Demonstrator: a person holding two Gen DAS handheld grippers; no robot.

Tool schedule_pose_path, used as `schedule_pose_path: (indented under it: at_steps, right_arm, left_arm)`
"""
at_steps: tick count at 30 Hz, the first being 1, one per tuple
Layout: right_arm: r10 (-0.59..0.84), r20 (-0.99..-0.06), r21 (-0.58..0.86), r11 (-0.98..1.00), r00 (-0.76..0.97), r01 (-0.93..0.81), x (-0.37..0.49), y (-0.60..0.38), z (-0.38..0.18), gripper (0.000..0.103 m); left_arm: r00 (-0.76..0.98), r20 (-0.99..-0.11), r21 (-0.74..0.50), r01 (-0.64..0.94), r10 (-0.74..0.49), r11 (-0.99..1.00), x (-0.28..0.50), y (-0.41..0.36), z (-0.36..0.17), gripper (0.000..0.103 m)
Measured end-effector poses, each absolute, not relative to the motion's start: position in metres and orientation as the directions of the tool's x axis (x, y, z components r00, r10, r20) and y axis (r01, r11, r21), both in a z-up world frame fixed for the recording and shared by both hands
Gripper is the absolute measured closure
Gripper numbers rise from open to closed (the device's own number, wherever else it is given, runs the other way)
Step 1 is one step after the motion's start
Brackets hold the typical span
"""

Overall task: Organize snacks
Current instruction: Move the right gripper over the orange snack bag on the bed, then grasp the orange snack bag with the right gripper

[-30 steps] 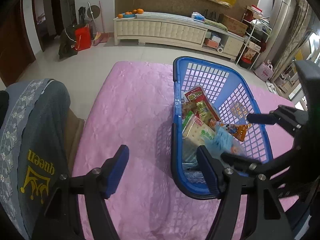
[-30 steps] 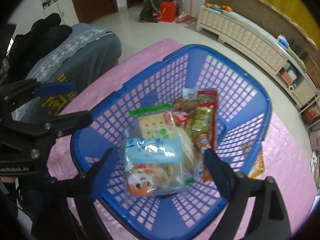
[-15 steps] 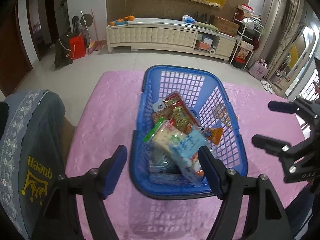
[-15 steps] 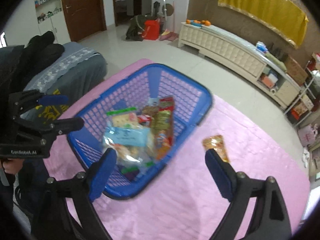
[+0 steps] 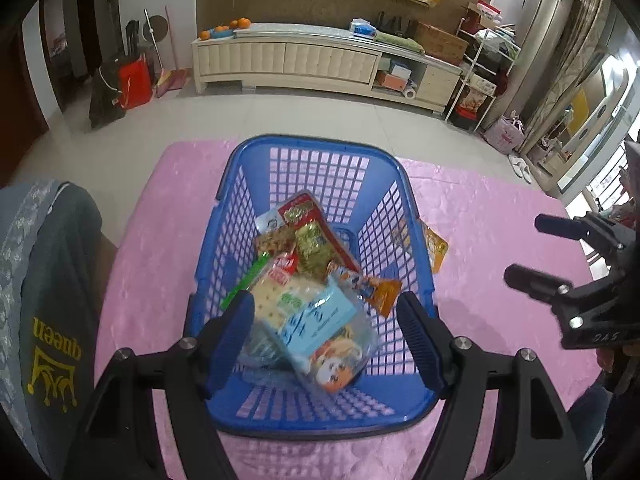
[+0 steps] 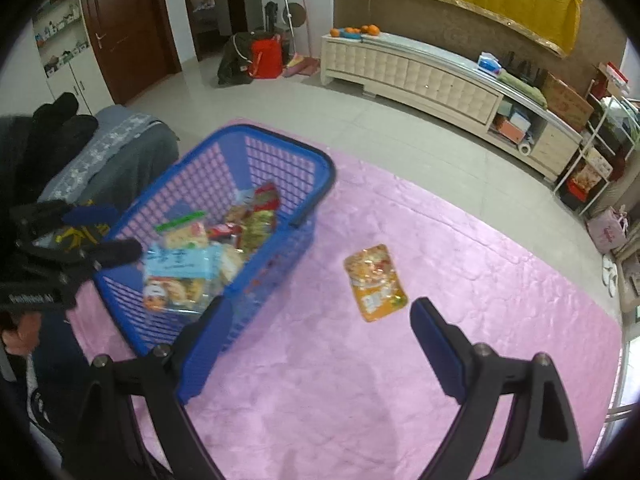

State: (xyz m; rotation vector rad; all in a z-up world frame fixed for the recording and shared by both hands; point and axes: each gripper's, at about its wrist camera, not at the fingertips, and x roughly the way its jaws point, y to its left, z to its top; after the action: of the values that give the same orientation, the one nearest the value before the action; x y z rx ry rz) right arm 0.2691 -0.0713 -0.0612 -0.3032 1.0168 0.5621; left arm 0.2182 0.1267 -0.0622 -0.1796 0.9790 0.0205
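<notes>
A blue plastic basket [image 5: 240,184] stands on the pink table cover and holds several snack packs, with a light blue pack [image 5: 320,320] on top and a cracker pack [image 5: 276,300] under it. The basket shows in the right wrist view [image 6: 316,160] too. An orange snack pouch [image 6: 374,282] lies flat on the cover right of the basket; in the left wrist view [image 5: 436,248] it peeks out beside the basket wall. My left gripper [image 5: 328,336] is open above the basket's near end. My right gripper [image 6: 316,344] is open and empty, just short of the pouch.
The pink cover [image 6: 400,400] spreads to the right of the basket. A grey chair back with "queen" on it [image 5: 44,300] stands at the table's left edge. A long cream cabinet [image 5: 320,60] stands across the tiled floor.
The right gripper has pulled back and swung right, from over the basket to above the orange pouch. The left gripper has swung to centre over the basket. The light blue pack lies in the basket.
</notes>
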Motion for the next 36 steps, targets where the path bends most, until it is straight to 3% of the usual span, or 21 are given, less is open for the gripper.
schedule_pose_path:
  at_steps: [14,22,26,28,34,36]
  right_arm:
    - [0.236,-0.902,-0.022,0.811,0.361,-0.584,0.314,-0.081,-0.108,0.01]
    - [0.195,-0.937,-0.015,0.807,0.29,-0.591,0.34,-0.075,-0.161,0.01]
    - [0.168,-0.945,-0.035,0.798,0.279,-0.601,0.349,-0.069,-0.184,0.01]
    - [0.16,-0.941,-0.051,0.804,0.297,-0.593,0.355,-0.07,-0.191,0.01]
    - [0.152,-0.947,-0.036,0.822,0.281,-0.568,0.374,-0.076,-0.215,0.01]
    - [0.156,-0.952,-0.022,0.825,0.265,-0.564,0.376,-0.08,-0.222,0.01]
  left_arm:
    - [0.507,-0.86,-0.118,-0.075,-0.064,0.99,0.274,0.125,-0.088,0.031]
    - [0.441,-0.897,-0.067,-0.067,-0.03,0.996,0.295,0.126,-0.114,0.031]
    - [0.416,-0.907,-0.116,-0.108,-0.061,0.987,0.31,0.137,-0.126,0.031]
    - [0.418,-0.908,-0.06,-0.086,-0.019,0.994,0.315,0.133,-0.128,0.031]
    - [0.439,-0.898,-0.019,-0.061,0.01,0.998,0.324,0.121,-0.129,0.004]
    - [0.453,-0.891,0.011,-0.057,0.036,0.998,0.328,0.118,-0.128,0.0]
